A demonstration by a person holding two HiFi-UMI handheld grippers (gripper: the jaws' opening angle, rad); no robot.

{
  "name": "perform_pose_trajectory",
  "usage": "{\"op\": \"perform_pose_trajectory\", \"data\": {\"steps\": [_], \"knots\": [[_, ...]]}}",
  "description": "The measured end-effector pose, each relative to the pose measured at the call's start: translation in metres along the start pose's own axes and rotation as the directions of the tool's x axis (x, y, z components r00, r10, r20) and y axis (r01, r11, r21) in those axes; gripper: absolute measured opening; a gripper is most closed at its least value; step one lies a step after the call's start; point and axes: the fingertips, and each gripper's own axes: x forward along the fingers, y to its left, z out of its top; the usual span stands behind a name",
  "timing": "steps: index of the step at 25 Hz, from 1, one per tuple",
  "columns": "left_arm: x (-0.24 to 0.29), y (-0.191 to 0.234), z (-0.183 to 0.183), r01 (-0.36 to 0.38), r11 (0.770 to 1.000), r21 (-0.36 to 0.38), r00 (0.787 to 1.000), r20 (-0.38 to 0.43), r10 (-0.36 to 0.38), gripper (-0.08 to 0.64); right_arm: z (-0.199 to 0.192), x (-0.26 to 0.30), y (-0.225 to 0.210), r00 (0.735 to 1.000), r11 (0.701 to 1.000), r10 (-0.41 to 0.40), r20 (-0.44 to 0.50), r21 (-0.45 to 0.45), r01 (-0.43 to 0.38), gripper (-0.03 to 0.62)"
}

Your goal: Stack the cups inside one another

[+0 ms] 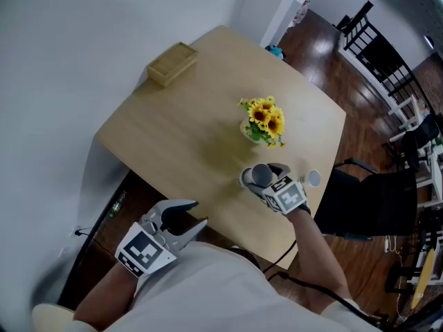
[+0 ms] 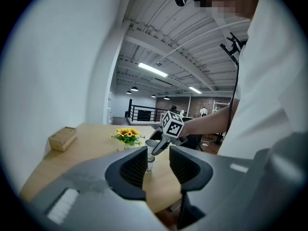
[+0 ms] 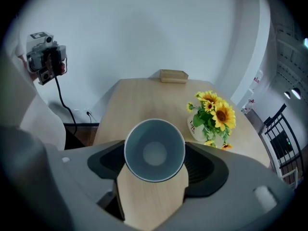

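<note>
- Two cups matter here. The grey cup point(image 3: 154, 150) is clamped between the jaws of my right gripper point(image 1: 266, 180), mouth towards that gripper's camera, held above the table point(image 1: 187, 126). The second cup point(image 1: 313, 178) stands upright at about 3 o'clock from it.
- My left gripper point(image 1: 181, 220) hangs at 7 o'clock, off the table's near edge, jaws parted with nothing between them.
- I judge this to be the carry step: one cup in hand, nesting not yet done.
- Next I'd swing the grey cup towards 3 o'clock, line its base up over the second cup's mouth, lower it straight and then release.
- Edges: the second cup stands close to the table's right edge, with a black chair point(image 1: 367, 203) and floor beyond. A sideways nudge could tip it off.
- Room: the sunflowers point(image 1: 265, 120) crowd in at 12 o'clock, near the right gripper. The wooden box point(image 1: 172, 63) at 10 o'clock is well apart. Bare tabletop lies open towards 9 o'clock.
</note>
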Motion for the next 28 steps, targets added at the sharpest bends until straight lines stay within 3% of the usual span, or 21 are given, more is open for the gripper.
{"op": "perform_pose_trajectory", "data": {"steps": [8,19,23,28], "knots": [[-0.012,0.011,-0.008,-0.038,0.999,-0.027,0.999,-0.012,0.038,0.153,-0.004,0.024,0.006,0.998,0.998,0.051,-0.023,0.028,-0.05,0.385],[0.015,-0.003,0.002,0.01,1.0,0.005,1.0,-0.008,-0.01,0.167,-0.003,-0.018,0.001,0.998,0.998,0.032,0.055,0.056,-0.035,0.393],[0.035,-0.02,0.007,0.052,0.999,0.003,0.999,-0.008,-0.052,0.167,-0.023,-0.044,-0.011,0.997,0.996,-0.005,0.077,0.084,-0.001,0.393],[0.068,-0.051,0.025,0.072,0.997,-0.021,0.997,0.023,-0.071,0.198,-0.081,-0.074,-0.048,0.996,0.988,-0.068,0.056,0.143,0.06,0.393]]}}
